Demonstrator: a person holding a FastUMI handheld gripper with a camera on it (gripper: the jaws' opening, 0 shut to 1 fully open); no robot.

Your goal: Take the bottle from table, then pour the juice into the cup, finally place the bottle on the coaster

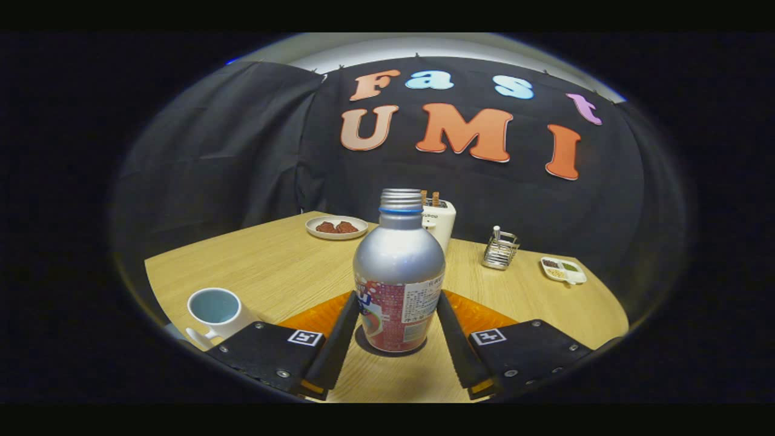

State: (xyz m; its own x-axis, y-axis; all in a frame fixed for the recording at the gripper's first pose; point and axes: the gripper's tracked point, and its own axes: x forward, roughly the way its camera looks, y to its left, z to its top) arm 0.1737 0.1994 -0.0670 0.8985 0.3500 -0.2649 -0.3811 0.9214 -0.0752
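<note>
Wooden table (pixel 284 266) in a black-draped booth: a bottle (pixel 398 284) stands upright between the gripper's (pixel 396 330) fingers, near the table's front edge.
Fingers flank its labelled lower body, apparently touching; firm squeeze unclear. Smooth metal, likely slippery, stiff; grip the label band.

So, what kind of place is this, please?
Probably a staged dining table in a recording booth: a wooden table before a black cloth wall, with a plate of food and a cup. The hand-held gripper flanks a bottle.
</note>
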